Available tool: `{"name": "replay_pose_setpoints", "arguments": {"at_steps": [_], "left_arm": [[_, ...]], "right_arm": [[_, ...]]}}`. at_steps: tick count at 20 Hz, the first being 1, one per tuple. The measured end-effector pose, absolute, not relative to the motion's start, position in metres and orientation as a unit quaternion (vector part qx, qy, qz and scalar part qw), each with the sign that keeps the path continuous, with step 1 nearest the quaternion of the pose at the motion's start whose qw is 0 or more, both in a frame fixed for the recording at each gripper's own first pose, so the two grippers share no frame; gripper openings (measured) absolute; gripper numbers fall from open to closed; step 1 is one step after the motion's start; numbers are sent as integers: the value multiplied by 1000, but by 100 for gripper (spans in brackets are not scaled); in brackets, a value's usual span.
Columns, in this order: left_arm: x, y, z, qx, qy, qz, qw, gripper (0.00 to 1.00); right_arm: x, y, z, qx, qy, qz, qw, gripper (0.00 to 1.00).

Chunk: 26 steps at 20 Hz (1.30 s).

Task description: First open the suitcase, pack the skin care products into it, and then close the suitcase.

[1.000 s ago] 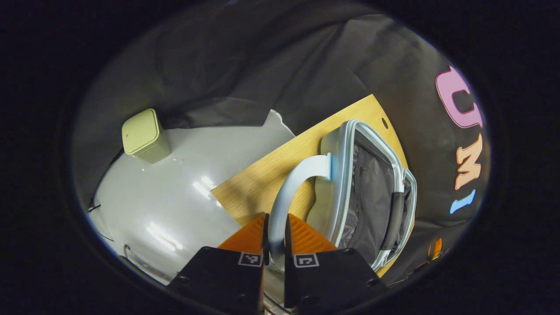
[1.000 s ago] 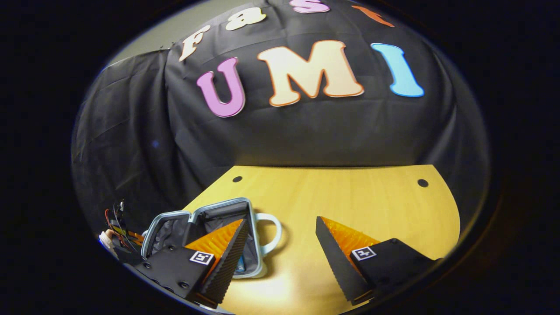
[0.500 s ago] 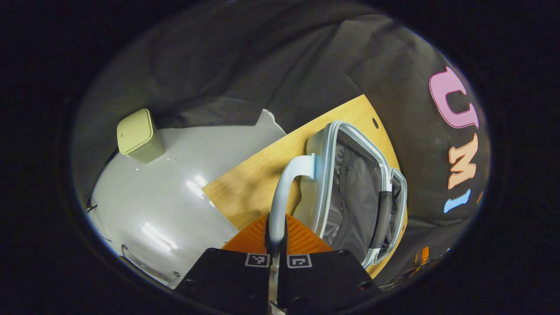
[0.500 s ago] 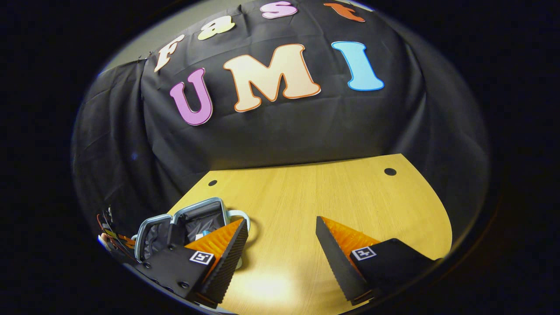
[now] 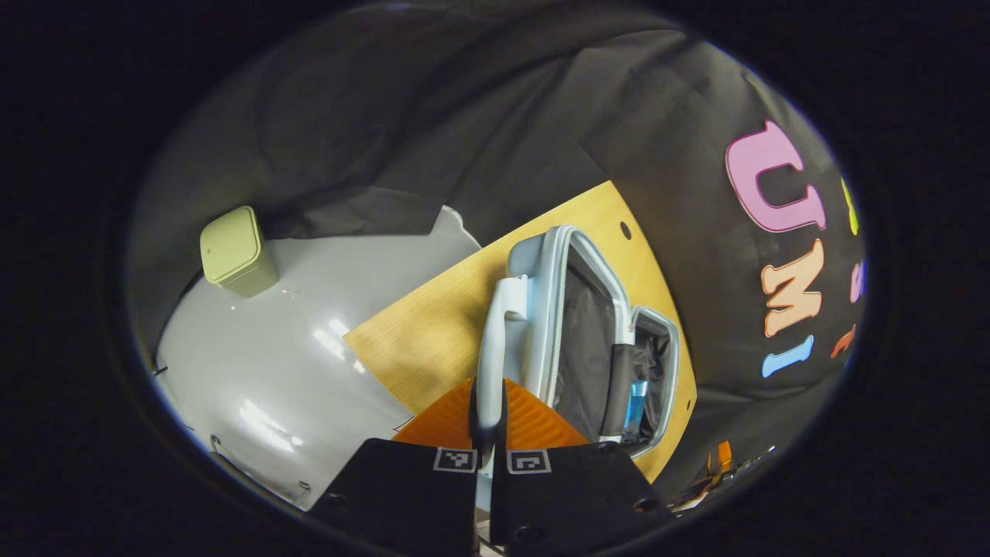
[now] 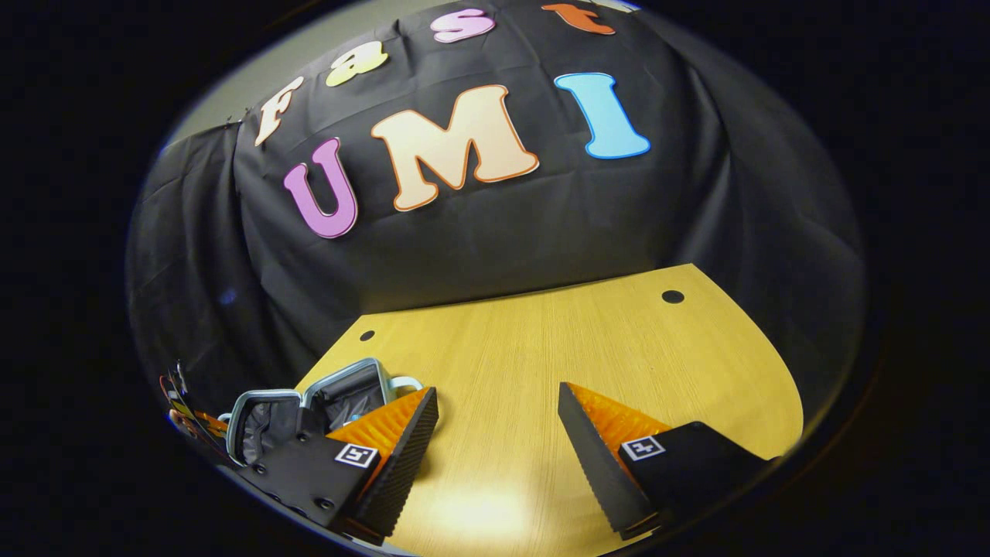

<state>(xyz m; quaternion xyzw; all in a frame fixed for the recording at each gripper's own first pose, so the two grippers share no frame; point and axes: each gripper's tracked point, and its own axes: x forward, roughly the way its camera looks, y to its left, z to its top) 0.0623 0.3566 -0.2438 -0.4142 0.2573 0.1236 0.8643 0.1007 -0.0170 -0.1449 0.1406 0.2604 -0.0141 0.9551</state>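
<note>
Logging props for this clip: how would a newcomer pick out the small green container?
Start at the wooden table bearing the open suitcase. Look past its edge to the glossy grey floor. The green bin stands there near the black cloth: boxy, pale green, lidded, and the sole coloured thing off the table.
</note>
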Motion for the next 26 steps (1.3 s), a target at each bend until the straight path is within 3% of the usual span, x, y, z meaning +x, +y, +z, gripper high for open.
{"name": "replay_pose_setpoints", "arguments": {"at_steps": [2, 12, 26], "left_arm": [[64, 349, -221, -411, 248, 118, 869, 0], [80, 287, -123, -339, 223, 89, 910, 0], [149, 139, -43, -257, 215, -30, 942, 0]], "right_arm": [[102, -27, -146, 150, 259, -21, 954, 98], [94, -85, -148, 155, 247, -49, 955, 98], [71, -134, -152, 164, 243, -61, 954, 97]]}}
